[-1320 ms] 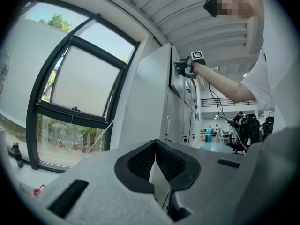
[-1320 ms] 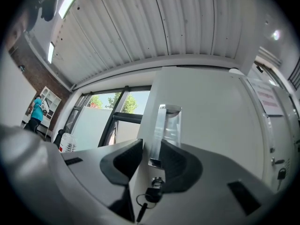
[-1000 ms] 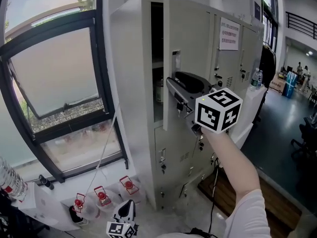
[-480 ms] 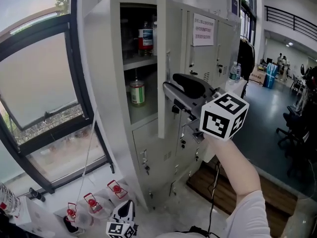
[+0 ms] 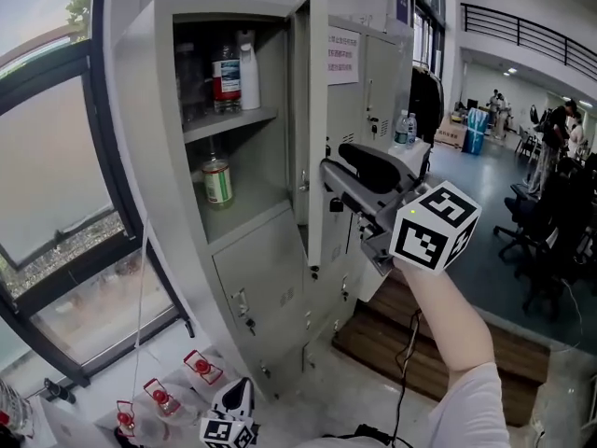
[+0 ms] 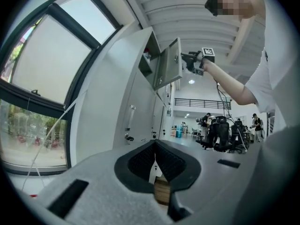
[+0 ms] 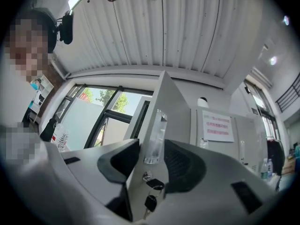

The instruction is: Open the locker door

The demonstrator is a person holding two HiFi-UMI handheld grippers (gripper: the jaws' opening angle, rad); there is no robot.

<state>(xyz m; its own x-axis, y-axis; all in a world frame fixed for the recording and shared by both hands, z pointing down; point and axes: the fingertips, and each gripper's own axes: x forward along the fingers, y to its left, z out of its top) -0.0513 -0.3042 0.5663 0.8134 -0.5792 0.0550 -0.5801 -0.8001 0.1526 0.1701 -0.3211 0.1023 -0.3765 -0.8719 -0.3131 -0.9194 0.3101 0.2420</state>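
— Slippage worries us most. Our right claw is clamped on the free edge of the locker door, pads against both faces. Its jaws have just been easing wider with that edge between them, though, and a looser hold could let the door slide out and swing back.

— Agreed. The door stands well open, nearly square to the locker front. If we pull much further it may hit its hinge stop, and a pull off the door's arc could twist the thin panel.

— Keys hang from the lock just below our grip, so we could knock them.

— Around us are bottles on the upper shelf and a can on the lower one, both well inside and clear of the door. A notice sits on the neighbouring locker, the side the door swings towards.

— Our left claw hangs low near the floor, jaws together on nothing, beside some red-capped items. We see nothing blocking the swing.
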